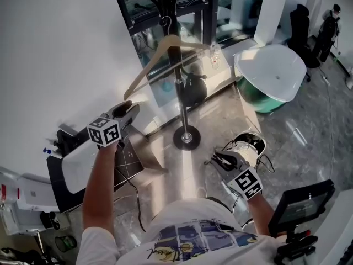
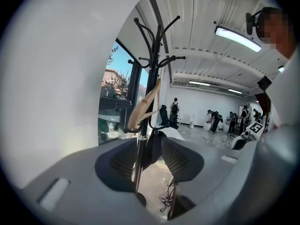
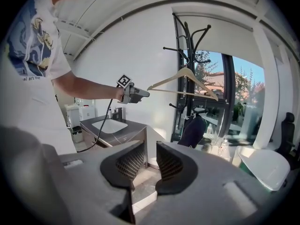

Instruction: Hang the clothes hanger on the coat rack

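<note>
Nearest me, at five o'clock in the head view, my right gripper (image 1: 216, 159) sits low with its jaws parted, and its own view confirms nothing is between them. At nine o'clock my left gripper (image 1: 131, 109) reaches toward the rack. Its jaws are released too, with only the pole showing beyond them.

Farther out, at twelve o'clock, the wooden clothes hanger (image 1: 172, 38) hangs by its hook from an arm of the black coat rack (image 1: 180, 101), and neither tool carries it. I judge the hanging done. What is left is to back the left gripper off without nudging the hanger's near end.

Only the right gripper view gives the side-on look: the left tip is just beside that end, seemingly apart from it. Only the left gripper view shows the hanger edge-on, close against the pole beneath the hooks.
</note>
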Tool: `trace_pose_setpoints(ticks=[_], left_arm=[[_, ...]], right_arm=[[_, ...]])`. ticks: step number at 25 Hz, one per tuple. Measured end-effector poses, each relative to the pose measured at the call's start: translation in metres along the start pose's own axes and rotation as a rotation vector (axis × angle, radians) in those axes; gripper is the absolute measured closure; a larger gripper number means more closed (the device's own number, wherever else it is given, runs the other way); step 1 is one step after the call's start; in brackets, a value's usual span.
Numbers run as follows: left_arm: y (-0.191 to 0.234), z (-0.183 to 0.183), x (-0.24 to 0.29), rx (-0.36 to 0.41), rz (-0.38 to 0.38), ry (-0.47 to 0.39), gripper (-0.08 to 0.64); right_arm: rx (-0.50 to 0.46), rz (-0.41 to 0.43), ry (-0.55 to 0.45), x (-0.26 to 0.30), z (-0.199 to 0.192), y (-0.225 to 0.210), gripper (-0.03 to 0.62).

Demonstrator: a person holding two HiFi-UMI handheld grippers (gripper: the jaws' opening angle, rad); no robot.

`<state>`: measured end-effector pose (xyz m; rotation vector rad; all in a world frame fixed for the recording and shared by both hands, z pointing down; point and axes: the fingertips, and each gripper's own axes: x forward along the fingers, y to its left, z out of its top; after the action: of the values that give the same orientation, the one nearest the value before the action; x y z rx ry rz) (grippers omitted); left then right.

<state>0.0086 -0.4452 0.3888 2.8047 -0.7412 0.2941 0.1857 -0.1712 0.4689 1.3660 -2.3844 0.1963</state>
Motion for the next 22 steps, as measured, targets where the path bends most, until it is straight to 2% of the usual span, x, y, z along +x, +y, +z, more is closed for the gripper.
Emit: trace_pose_setpoints(ticks=[5,9,13,20,22], left_arm=[[-0.004,-0.023,-0.052,-0.005,0.022,-0.004,0.391],[-0.027,-0.041,-0.093,0.012,0.007,-0.008,0.399],[-0.062,-0.060,-0.141,0.037,-0.017,-0.016,0.412],[-0.149,-0.091,-0.196,0.080,-0.118,0.003,0.452],[-0.168,-0.102,-0.208,0.073,-0.134,0.014,0.459]], right_arm=[[-0.015,0.011,-0.004,0.007,0.011,0.036,0.514],[-0.030,0.021,-0.007,0.013,0.023,0.060,0.515],[-0.048,0.021,-0.012,0.009,0.035,0.100,0.517],[-0.073,0.012,-0.050,-0.006,0.061,0.152,0.520],[-0.083,0.005,-0.062,-0.008,0.069,0.164,0.543]])
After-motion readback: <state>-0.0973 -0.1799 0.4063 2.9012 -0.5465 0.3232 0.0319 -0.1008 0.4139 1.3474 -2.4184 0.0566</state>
